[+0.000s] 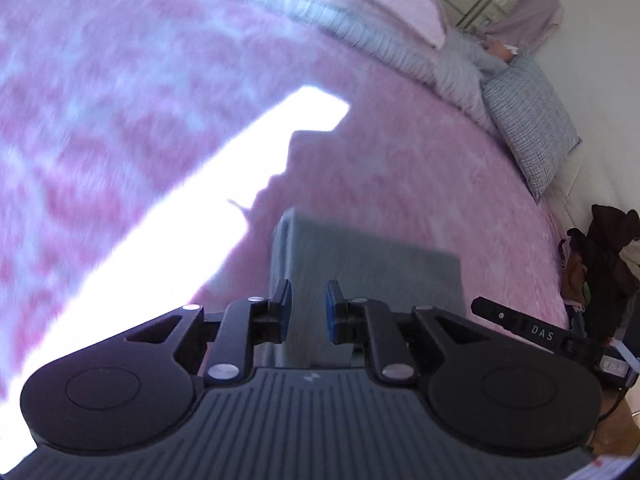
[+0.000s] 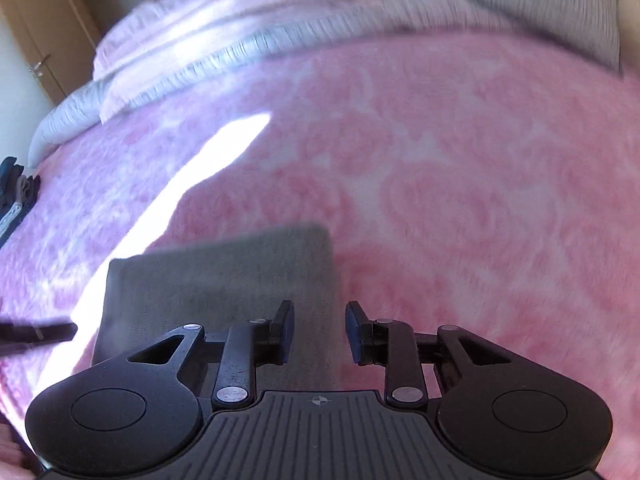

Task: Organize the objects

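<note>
A grey folded cloth (image 1: 360, 264) lies flat on the pink fleece blanket (image 1: 400, 152). In the left wrist view my left gripper (image 1: 308, 292) hovers over the cloth's left part, its blue pads a little apart and nothing pinched between them. The right wrist view shows the same cloth (image 2: 220, 268) below and to the left of my right gripper (image 2: 320, 316), which stands open above the cloth's right edge and holds nothing. A black bar of the right tool (image 1: 532, 328) reaches in at the right of the left wrist view.
A bright strip of sunlight (image 1: 200, 208) crosses the blanket beside the cloth. Pillows (image 1: 532, 132) and a ruffled grey duvet (image 2: 160, 76) lie at the head of the bed. Dark clothes (image 1: 604, 264) are piled off the bed's edge. A wooden door (image 2: 36, 40) stands at the far left.
</note>
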Demonstrator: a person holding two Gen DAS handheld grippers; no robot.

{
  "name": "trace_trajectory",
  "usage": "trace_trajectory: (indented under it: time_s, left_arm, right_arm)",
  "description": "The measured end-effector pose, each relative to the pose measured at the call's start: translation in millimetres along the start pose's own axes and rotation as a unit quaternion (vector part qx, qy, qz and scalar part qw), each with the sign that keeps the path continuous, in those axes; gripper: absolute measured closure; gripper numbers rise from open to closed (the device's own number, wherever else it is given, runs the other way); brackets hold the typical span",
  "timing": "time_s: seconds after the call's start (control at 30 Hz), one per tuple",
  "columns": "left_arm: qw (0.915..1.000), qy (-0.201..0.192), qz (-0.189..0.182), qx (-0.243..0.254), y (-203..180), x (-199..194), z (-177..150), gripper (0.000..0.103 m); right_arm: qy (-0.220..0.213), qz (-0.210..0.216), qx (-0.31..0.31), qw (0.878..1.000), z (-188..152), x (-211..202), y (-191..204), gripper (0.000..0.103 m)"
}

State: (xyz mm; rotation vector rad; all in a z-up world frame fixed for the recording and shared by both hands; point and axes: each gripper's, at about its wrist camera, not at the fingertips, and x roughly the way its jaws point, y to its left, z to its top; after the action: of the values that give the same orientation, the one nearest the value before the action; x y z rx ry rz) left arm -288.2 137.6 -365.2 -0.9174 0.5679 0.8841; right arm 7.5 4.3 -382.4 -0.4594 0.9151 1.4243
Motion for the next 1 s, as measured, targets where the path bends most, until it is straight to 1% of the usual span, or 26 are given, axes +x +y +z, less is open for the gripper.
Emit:
trace_trajectory:
  time_s: [0.1,0.17,0.2,0.23,0.27,0.3,0.33,0.37,0.4,0.47,0.5,0.53,0.57,0.6,0.63,0.67,0.7,0.73,0.77,0.8,0.83,0.9,0.93,1.0]
  left_arm:
    - [0.9985,-0.003,0.008,0.054,-24.9,27.0,18.6,0.091]
    - [0.9943,0.001,0.028,0.103,-39.6,48.5,20.0,0.091]
    - [0.9891,0.007,0.049,0.138,-45.7,60.9,18.2,0.090]
    - [0.9826,0.015,0.074,0.170,-49.0,72.0,13.4,0.090]
    - [0.9779,0.028,0.092,0.186,-46.5,84.3,4.6,0.089]
    - [0.9788,0.025,0.093,0.181,-39.8,90.1,-3.1,0.087]
    - [0.9802,0.011,0.087,0.177,-33.9,89.6,-8.8,0.087]
    - [0.9810,0.004,0.084,0.175,-29.8,87.4,-11.9,0.087]
    - [0.9818,0.005,0.085,0.170,-29.6,87.0,-11.8,0.087]
    - [0.9836,0.017,0.087,0.157,-31.2,84.1,-4.8,0.088]
    - [0.9853,0.025,0.087,0.145,-32.7,79.6,1.1,0.090]
    - [0.9879,0.027,0.075,0.133,-35.2,71.9,6.1,0.094]
    - [0.9906,0.021,0.052,0.125,-38.0,61.6,9.7,0.094]
    - [0.9925,0.015,0.027,0.118,-41.2,52.3,10.6,0.094]
    - [0.9934,0.014,0.000,0.114,-48.2,43.7,9.6,0.094]
    - [0.9928,0.017,-0.017,0.117,-55.0,40.6,6.7,0.093]
    - [0.9914,0.021,-0.025,0.127,-61.0,41.1,1.7,0.092]
    - [0.9897,0.028,-0.022,0.139,-66.0,45.8,-5.2,0.092]
    - [0.9877,0.042,-0.012,0.150,-68.0,53.9,-12.9,0.091]
    - [0.9862,0.050,-0.001,0.158,-67.2,61.8,-21.2,0.092]
    - [0.9848,0.037,0.003,0.170,-65.0,65.1,-29.3,0.091]
    - [0.9837,0.033,0.008,0.177,-62.7,65.8,-31.0,0.096]
    - [0.9849,0.037,0.008,0.169,-61.5,65.3,-28.4,0.096]
    - [0.9854,0.045,0.014,0.163,-62.7,62.2,-24.8,0.098]
  right_arm:
    - [-0.024,-0.003,0.006,1.000,15.8,7.6,-3.6,0.078]
    - [-0.029,-0.002,-0.002,1.000,24.2,21.4,-2.1,0.078]
    - [-0.030,0.002,-0.012,0.999,25.9,30.2,-0.4,0.078]
    - [-0.024,0.006,-0.023,0.999,26.0,38.7,0.8,0.078]
    - [-0.006,0.004,-0.040,0.999,22.7,51.5,4.8,0.078]
    - [0.001,-0.012,-0.074,0.997,15.7,63.2,11.4,0.078]
    - [-0.008,-0.021,-0.116,0.993,5.2,69.9,18.0,0.075]
    - [-0.024,-0.029,-0.147,0.988,-3.1,72.7,23.1,0.075]
    - [-0.031,-0.033,-0.158,0.986,-7.2,73.4,25.5,0.075]
    - [-0.016,-0.025,-0.153,0.988,-2.0,71.0,21.4,0.075]
    - [-0.004,-0.023,-0.147,0.989,4.2,68.3,19.4,0.075]
    - [0.006,-0.027,-0.134,0.991,9.9,64.4,18.4,0.075]
    - [0.013,-0.026,-0.115,0.993,16.3,55.6,17.8,0.075]
    - [0.007,-0.016,-0.101,0.995,20.0,44.0,19.2,0.075]
    - [-0.008,0.007,-0.088,0.996,20.9,30.1,21.0,0.075]
    - [-0.018,0.037,-0.078,0.996,19.5,18.4,24.1,0.075]
    - [-0.019,0.063,-0.073,0.995,16.0,11.7,28.9,0.075]
    - [-0.014,0.079,-0.075,0.994,11.2,9.6,34.2,0.075]
    - [0.000,0.081,-0.087,0.993,3.5,13.3,40.5,0.075]
    - [0.020,0.066,-0.104,0.992,-6.0,22.2,46.5,0.076]
    - [0.014,0.055,-0.125,0.991,-18.5,28.0,51.3,0.077]
    - [0.002,0.035,-0.181,0.983,-30.9,34.2,62.6,0.077]
    - [0.004,0.029,-0.196,0.980,-31.0,35.3,67.6,0.077]
    - [0.014,0.029,-0.197,0.980,-27.5,35.3,68.3,0.077]
